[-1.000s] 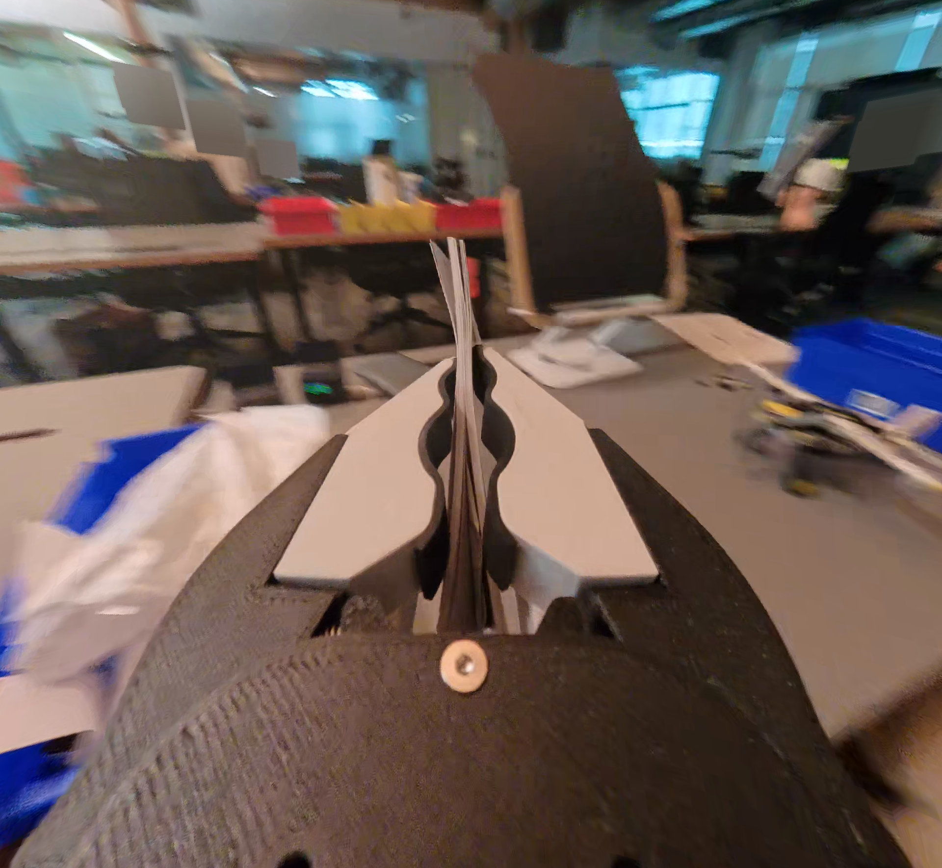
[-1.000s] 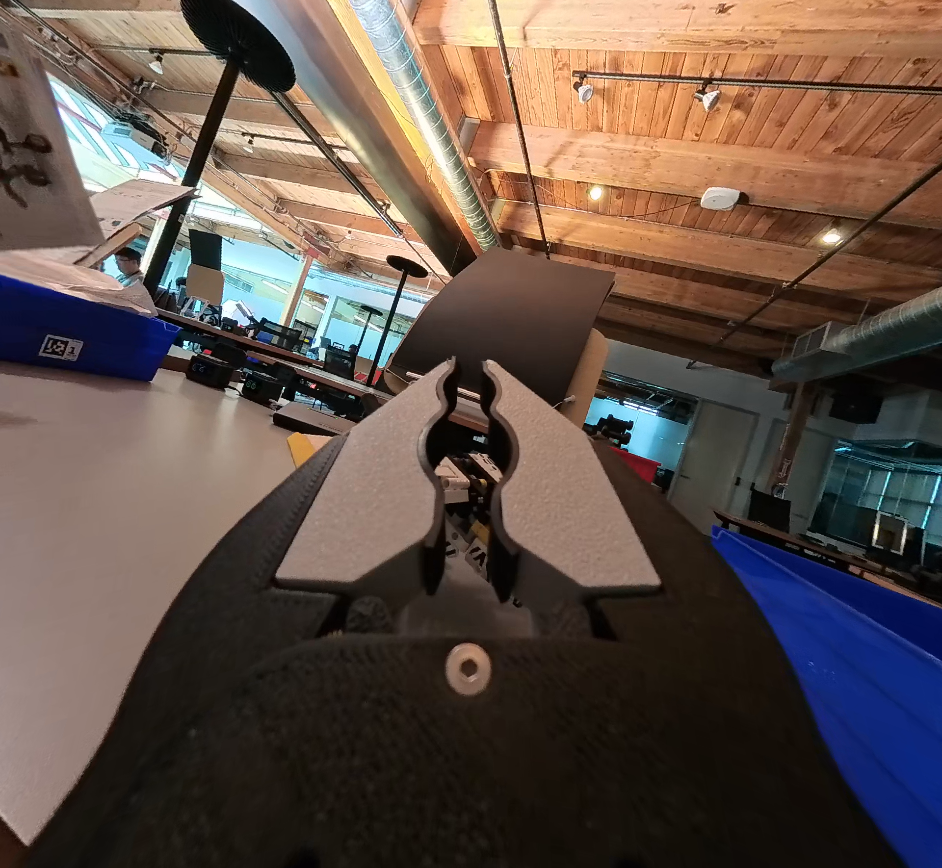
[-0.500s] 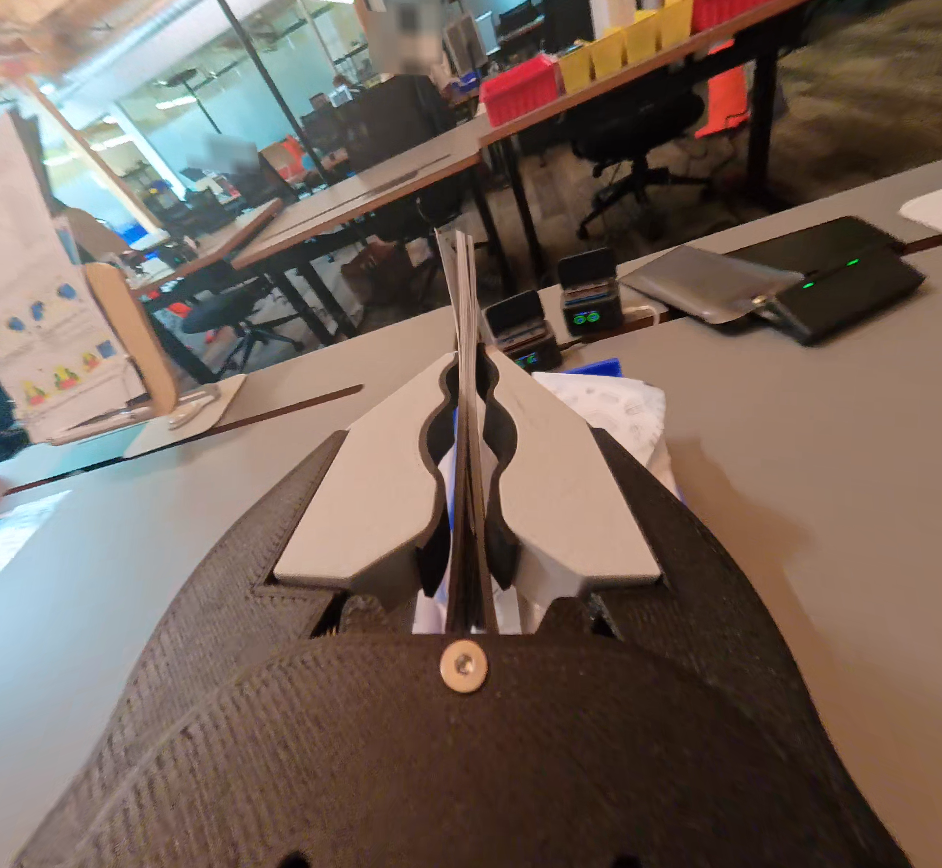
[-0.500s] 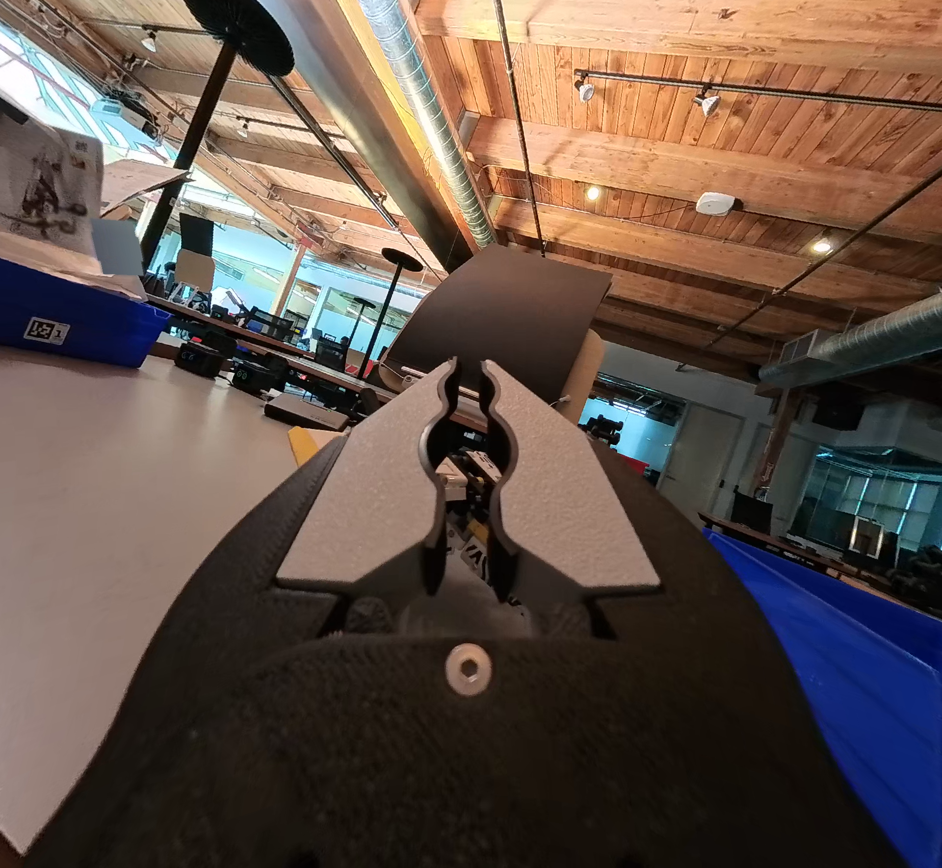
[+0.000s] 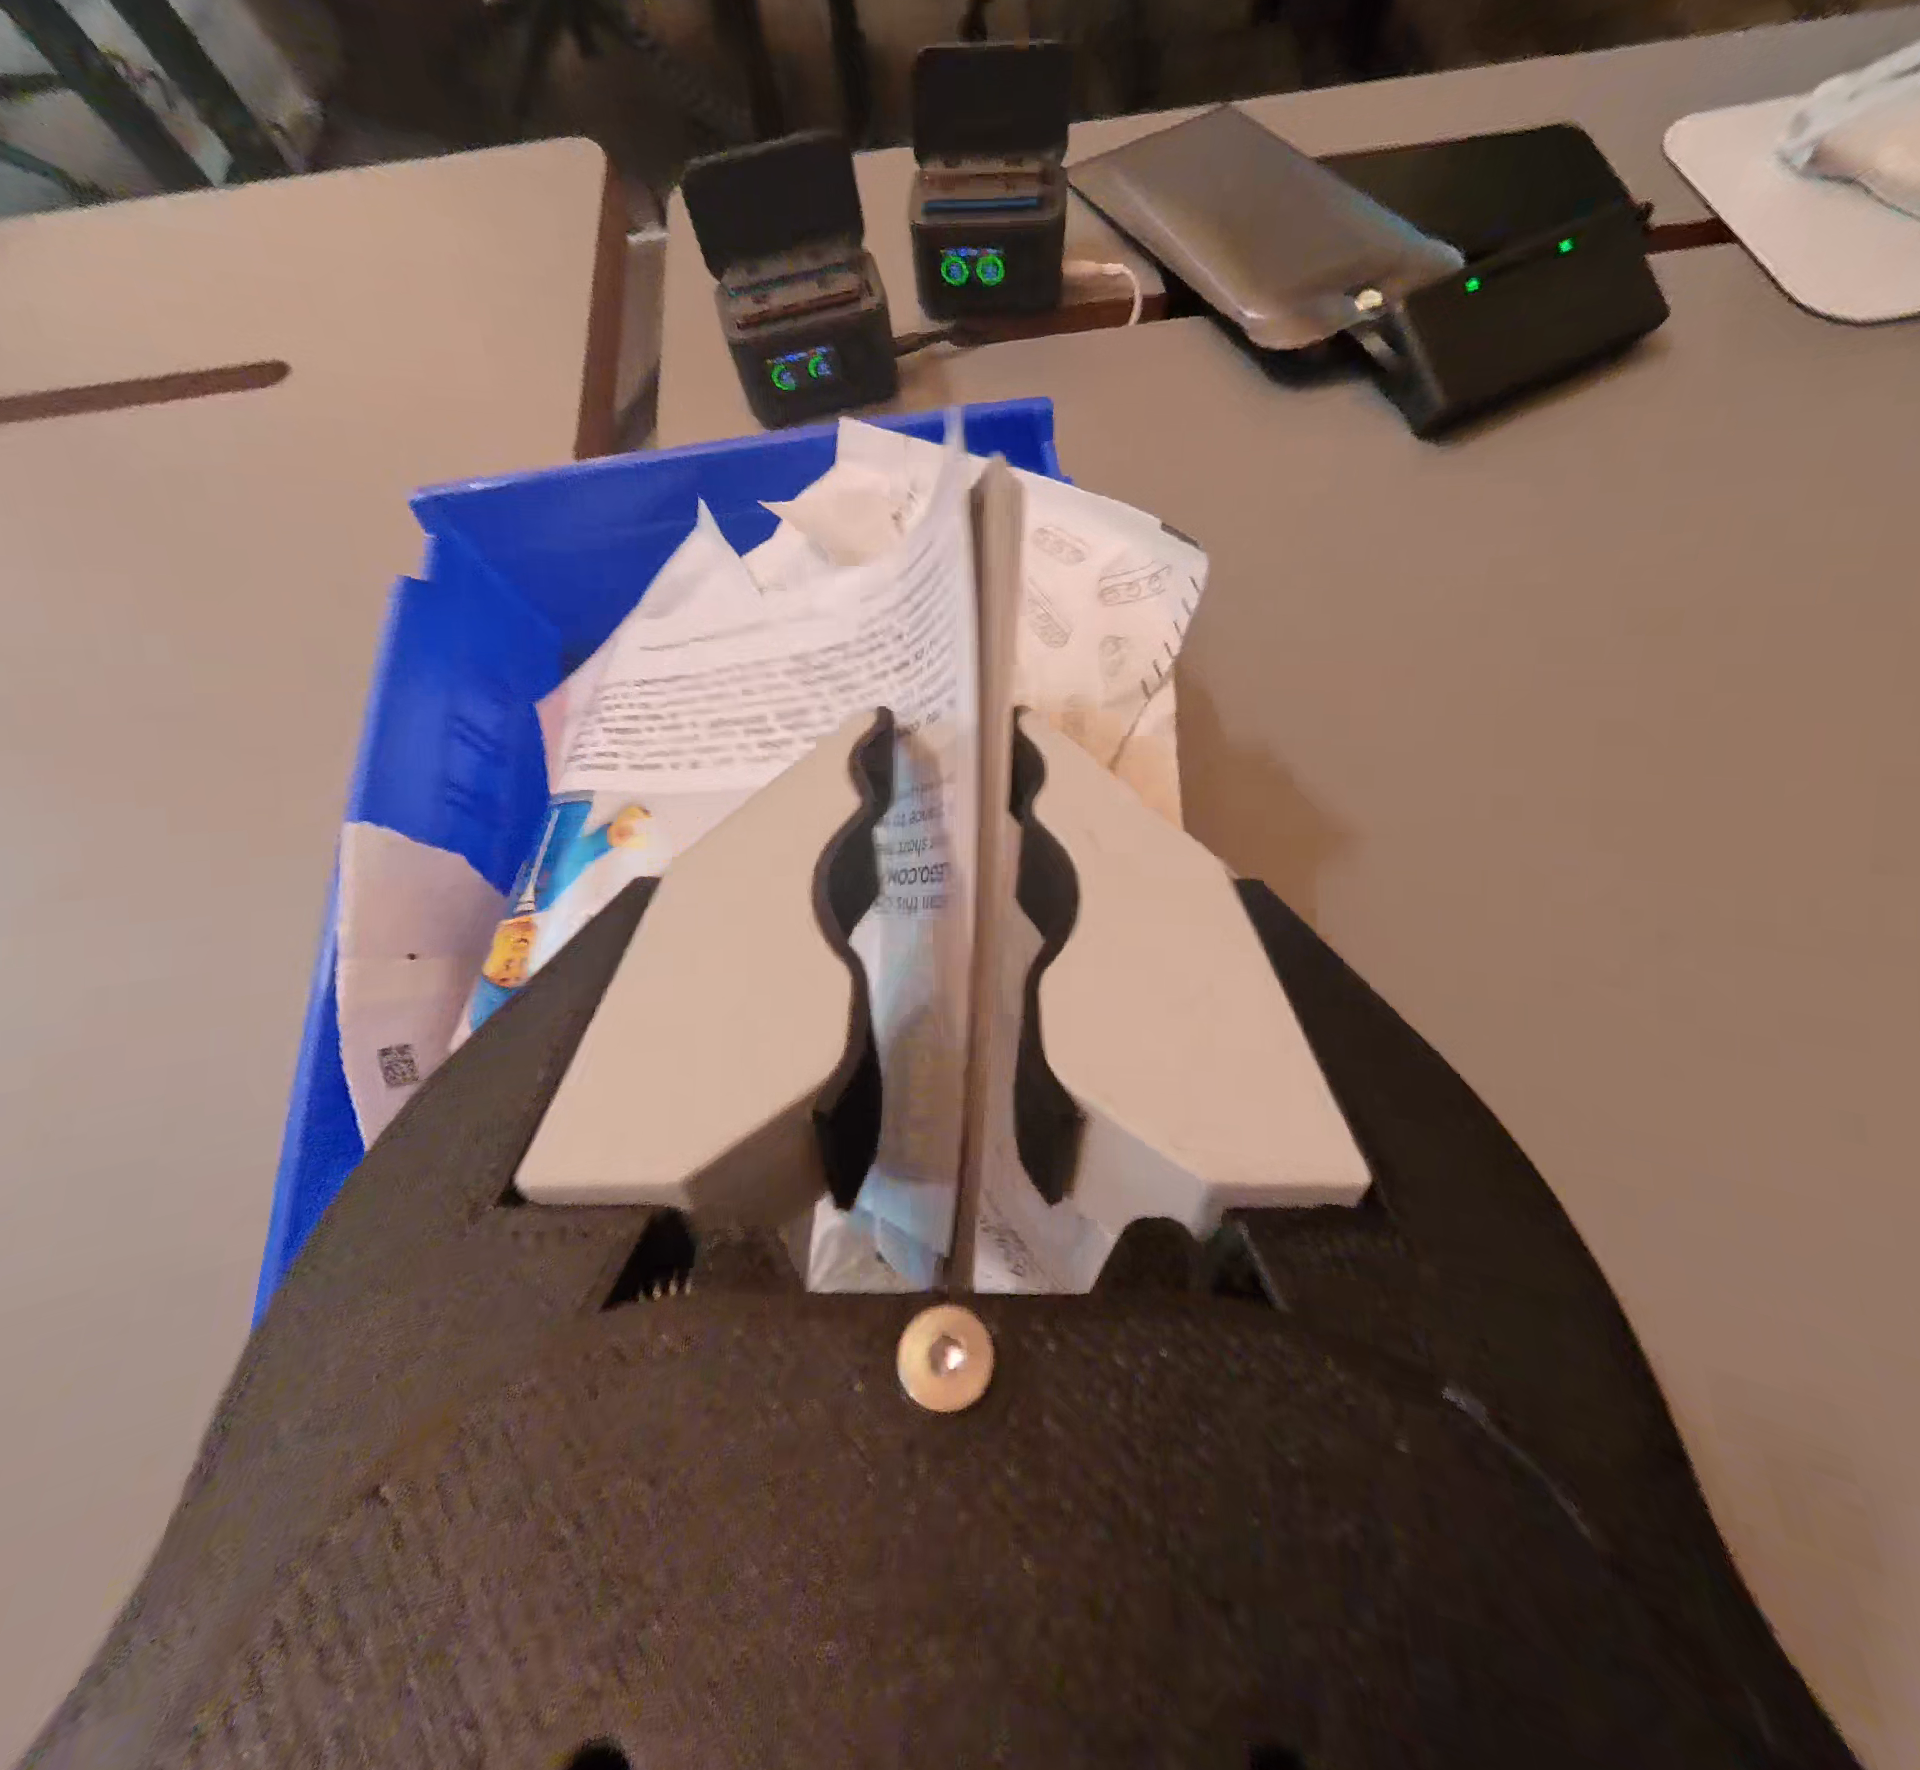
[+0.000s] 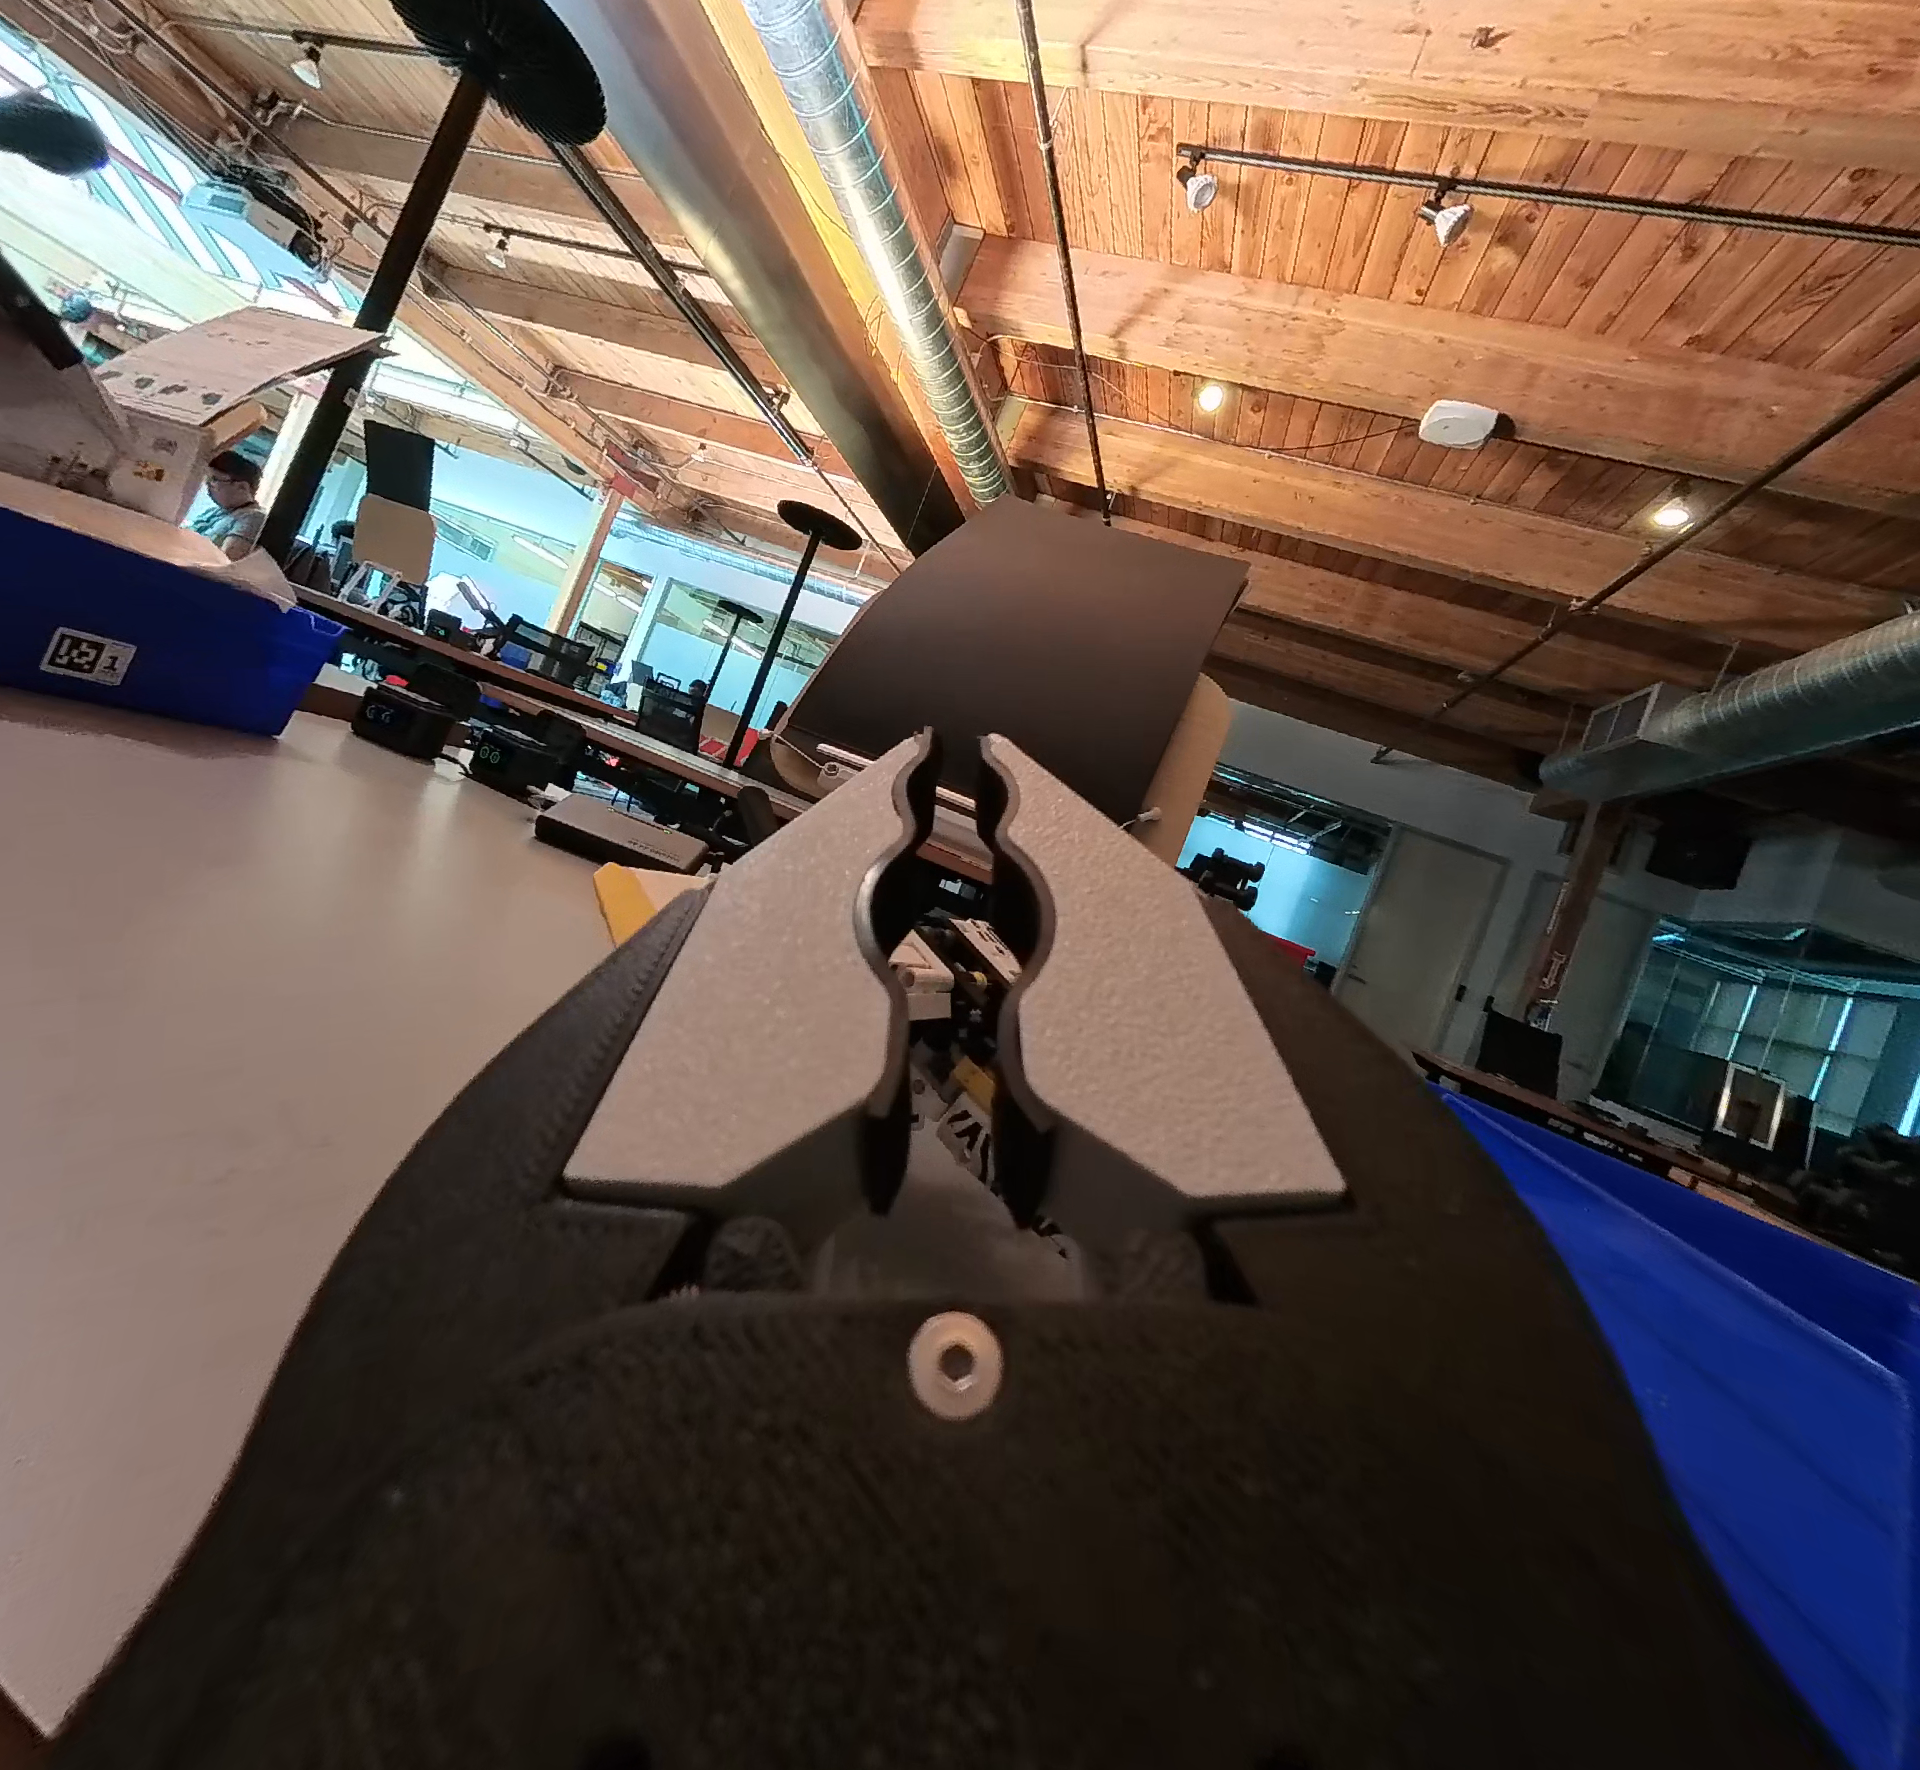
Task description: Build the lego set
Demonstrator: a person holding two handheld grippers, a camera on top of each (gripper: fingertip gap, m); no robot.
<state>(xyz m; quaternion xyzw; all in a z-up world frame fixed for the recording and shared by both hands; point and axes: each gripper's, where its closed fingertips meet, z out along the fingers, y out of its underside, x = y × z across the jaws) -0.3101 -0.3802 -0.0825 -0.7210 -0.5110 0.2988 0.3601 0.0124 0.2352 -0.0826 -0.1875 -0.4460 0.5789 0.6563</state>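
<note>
My left gripper [image 5: 954, 718] hangs over a blue bin [image 5: 582, 525] that holds loose sheets and torn paper bags [image 5: 748, 681]. The instruction booklet [image 5: 987, 598] stands edge-on between its jaws, close to the right finger, with a page fanned to the left. The jaws stand visibly apart around it. My right gripper [image 6: 953, 744] lies low over the grey table [image 6: 260, 941] and points upward. Its jaws are a narrow gap apart, and white, black and yellow parts of the lego model [image 6: 956, 1045] show in that gap.
Two black charging cases [image 5: 800, 286] stand beyond the bin, with a grey power bank [image 5: 1236, 234] and a black box [image 5: 1527, 297] to the right. In the right wrist view there is a blue bin wall [image 6: 1714, 1305] close on the right, another blue bin [image 6: 156, 619] far left and a curved black board [image 6: 1029, 660] ahead. The left gripper's tips are roughly 70 cm from the right gripper's.
My left gripper has swung left and tipped down over the blue bin with the booklet, and its jaws have widened. The right gripper has barely moved.
</note>
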